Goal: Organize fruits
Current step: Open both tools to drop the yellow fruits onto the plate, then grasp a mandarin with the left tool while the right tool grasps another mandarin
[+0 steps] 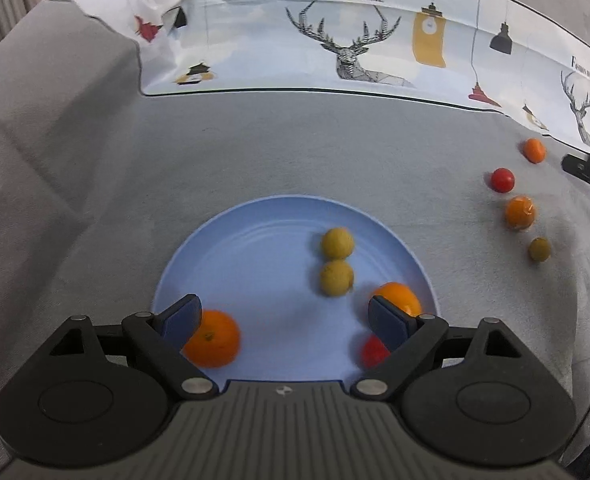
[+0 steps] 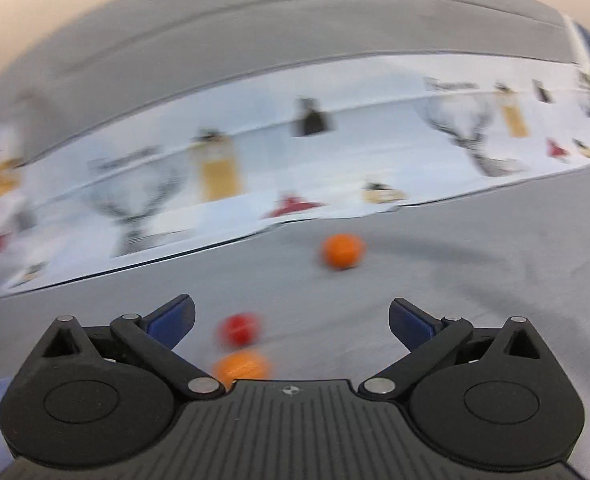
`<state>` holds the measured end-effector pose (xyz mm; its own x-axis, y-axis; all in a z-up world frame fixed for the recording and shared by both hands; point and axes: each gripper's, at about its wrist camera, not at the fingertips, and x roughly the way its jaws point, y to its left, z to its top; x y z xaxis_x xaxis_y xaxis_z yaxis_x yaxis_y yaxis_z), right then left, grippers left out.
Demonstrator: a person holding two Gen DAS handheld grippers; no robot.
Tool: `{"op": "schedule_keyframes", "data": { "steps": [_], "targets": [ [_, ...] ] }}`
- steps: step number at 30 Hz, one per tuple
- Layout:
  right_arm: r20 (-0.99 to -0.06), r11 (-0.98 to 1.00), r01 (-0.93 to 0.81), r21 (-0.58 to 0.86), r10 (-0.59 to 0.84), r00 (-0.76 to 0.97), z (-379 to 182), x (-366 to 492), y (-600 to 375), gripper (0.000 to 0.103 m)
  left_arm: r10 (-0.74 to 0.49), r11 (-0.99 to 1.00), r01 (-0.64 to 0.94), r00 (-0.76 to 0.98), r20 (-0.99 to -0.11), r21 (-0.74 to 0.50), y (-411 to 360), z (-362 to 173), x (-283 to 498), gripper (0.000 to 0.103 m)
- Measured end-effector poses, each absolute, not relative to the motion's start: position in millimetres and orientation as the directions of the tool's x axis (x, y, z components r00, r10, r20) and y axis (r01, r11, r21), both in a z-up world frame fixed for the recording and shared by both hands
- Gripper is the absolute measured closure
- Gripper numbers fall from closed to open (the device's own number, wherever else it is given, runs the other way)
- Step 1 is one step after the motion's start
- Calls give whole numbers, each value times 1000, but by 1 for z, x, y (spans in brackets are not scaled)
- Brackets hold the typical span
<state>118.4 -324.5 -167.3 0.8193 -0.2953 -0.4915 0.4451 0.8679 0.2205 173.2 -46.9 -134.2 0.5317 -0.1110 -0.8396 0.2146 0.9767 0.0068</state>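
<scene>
Left gripper (image 1: 285, 322): jaws spread wide over the near part of the plate, nothing between the blue pads.
Plate (image 1: 231, 240): pale blue, on the grey cloth (image 1: 95, 200); only the left wrist view shows what lies in it.
Fruit on the plate: an orange (image 1: 213, 344) just beside the left pad; two yellow-green fruits (image 1: 337, 243) touching, one behind the other; a second orange (image 1: 399, 298) and a red fruit (image 1: 373, 352) partly hidden behind the right pad.
Loose fruit, left view: four pieces in a row on the cloth, well right of the plate: small orange (image 1: 534, 150), red one (image 1: 502, 179), wrapped orange (image 1: 520, 213), green one (image 1: 539, 249).
Right gripper (image 2: 291, 324): jaws wide apart and empty; this view is blurred.
Loose fruit, right view: red fruit (image 2: 240, 329) and orange (image 2: 242, 366) near the left finger, another orange (image 2: 342, 251) farther off near the printed sheet (image 2: 335, 168).
</scene>
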Motion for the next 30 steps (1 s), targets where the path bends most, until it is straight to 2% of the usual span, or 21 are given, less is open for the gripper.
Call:
{"op": "schedule_keyframes", "data": {
  "steps": [4, 8, 11, 13, 15, 19, 22, 28, 30],
  "targets": [
    [-543, 825, 534, 184, -368, 755, -193, 154, -379, 1, -118, 974, 226, 535, -837, 7, -57, -130, 175, 10],
    [-622, 822, 554, 132, -366, 692, -214, 190, -417, 1, -114, 971, 240, 535, -837, 21, -64, -126, 173, 10],
    [-730, 835, 526, 159, -259, 633, -232, 203, -437, 0, -125, 969, 248, 534, -836, 13, -69, -123, 172, 10],
    [-724, 884, 462, 70, -274, 633, -235, 186, -420, 1, -143, 967, 255, 535, -833, -3, -72, -119, 171, 10],
    [-726, 884, 458, 91, -256, 638, -236, 150, -407, 1, -162, 965, 260, 539, -827, -19, -74, -116, 169, 10],
    [-717, 883, 468, 29, -308, 625, -243, 55, -365, 1, -201, 960, 276, 546, -813, -52, -81, -108, 162, 10],
    [-754, 849, 527, 38, -322, 573, -241, 2, -344, 1, -209, 954, 296, 553, -807, -44, -85, -104, 152, 10],
    [-849, 872, 489, 17, -246, 468, -226, -35, -308, 0, -208, 954, 298, 582, -786, -32, -80, -88, 132, 10],
    [-837, 884, 466, 34, -230, 497, -206, -37, -301, 0, -213, 957, 288, 597, -773, -41, -78, -77, 129, 6]
  ]
}}
